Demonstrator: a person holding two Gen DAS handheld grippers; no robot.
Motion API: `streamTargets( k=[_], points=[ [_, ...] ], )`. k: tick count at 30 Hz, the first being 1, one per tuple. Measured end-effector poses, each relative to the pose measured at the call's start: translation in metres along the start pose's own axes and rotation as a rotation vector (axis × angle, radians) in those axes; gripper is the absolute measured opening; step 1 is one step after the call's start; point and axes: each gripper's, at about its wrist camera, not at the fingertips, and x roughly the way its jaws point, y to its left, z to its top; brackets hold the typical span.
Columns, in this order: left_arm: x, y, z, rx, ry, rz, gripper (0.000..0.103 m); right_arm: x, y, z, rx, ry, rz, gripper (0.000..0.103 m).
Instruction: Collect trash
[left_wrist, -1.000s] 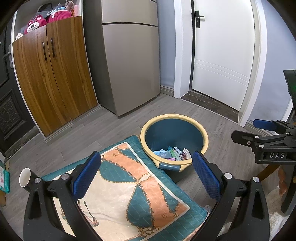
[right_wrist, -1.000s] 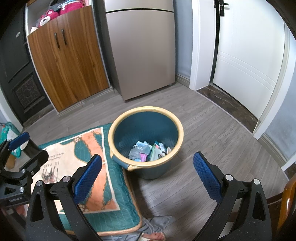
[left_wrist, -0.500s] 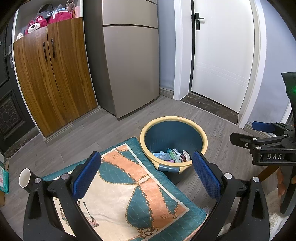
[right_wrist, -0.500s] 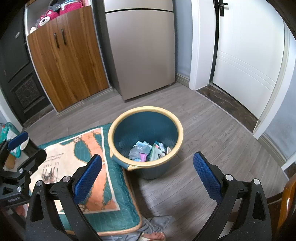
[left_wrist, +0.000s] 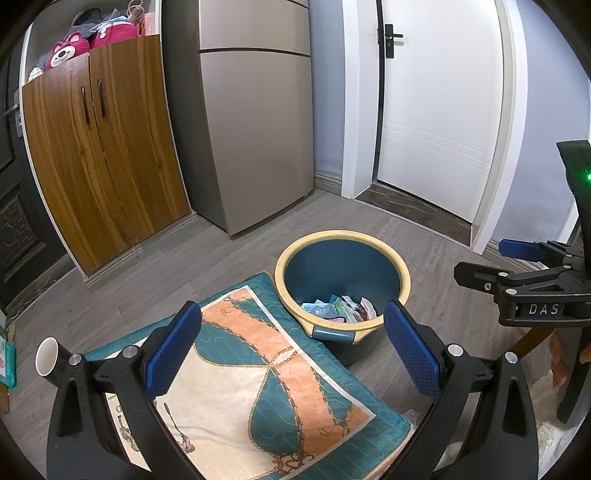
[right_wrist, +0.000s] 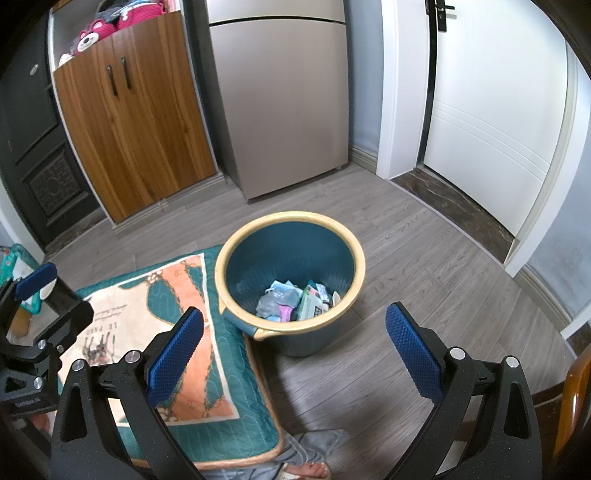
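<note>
A blue bin with a yellow rim (left_wrist: 397, 269) (right_wrist: 360, 258) stands on the grey wood floor. Crumpled wrappers and paper trash (left_wrist: 338, 308) (right_wrist: 295, 301) lie at its bottom. My left gripper (left_wrist: 291, 349) is open and empty, held above the cushion's edge and the near side of the bin. My right gripper (right_wrist: 295, 350) is also open and empty, hovering just in front of the bin. Each gripper shows at the edge of the other's view.
A teal and orange patterned cushion (left_wrist: 258, 376) (right_wrist: 155, 325) lies on the floor left of the bin. A white paper cup (left_wrist: 47, 356) sits beyond it. A wooden cabinet (left_wrist: 99, 147), a fridge (left_wrist: 255, 122) and a white door (left_wrist: 439, 110) line the back. A foot (right_wrist: 306, 470) shows below.
Both grippers stay open and empty. The left view has drifted slightly back and up; the right view is almost unchanged.
</note>
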Motion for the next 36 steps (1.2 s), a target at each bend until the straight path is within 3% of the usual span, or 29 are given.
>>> streamTargets(
  k=[10, 14, 16, 20, 22, 26, 28, 31, 36],
  points=[
    [0.003, 0.003, 0.0, -0.014, 0.023, -0.007, 0.097, 0.001, -0.001, -0.001, 0.005, 0.005, -0.005, 0.098],
    [-0.002, 0.01, -0.001, -0.032, 0.017, 0.001, 0.097, 0.007, -0.007, -0.008, 0.03, 0.045, -0.031, 0.098],
    [-0.007, 0.017, -0.002, -0.037, 0.009, 0.035, 0.097, 0.016, -0.007, -0.012, 0.049, 0.09, -0.045, 0.098],
    [-0.025, 0.04, 0.0, -0.078, -0.012, 0.036, 0.097, 0.067, 0.017, -0.034, 0.051, 0.312, -0.085, 0.098],
    [-0.034, 0.048, 0.003, -0.079, -0.03, 0.058, 0.097, 0.101, 0.058, -0.054, -0.063, 0.445, -0.112, 0.098],
    [-0.054, 0.067, 0.003, -0.107, -0.054, 0.061, 0.097, 0.143, 0.174, -0.091, -0.334, 0.499, -0.069, 0.098],
    [-0.059, 0.075, 0.0, -0.116, -0.051, 0.048, 0.097, 0.156, 0.247, -0.108, -0.396, 0.474, 0.031, 0.098],
    [-0.065, 0.089, -0.009, -0.118, -0.025, 0.017, 0.097, 0.168, 0.336, -0.132, -0.387, 0.399, 0.191, 0.098],
    [-0.067, 0.118, -0.028, -0.152, 0.034, 0.026, 0.097, 0.18, 0.425, -0.173, -0.346, 0.28, 0.204, 0.098]
  ],
)
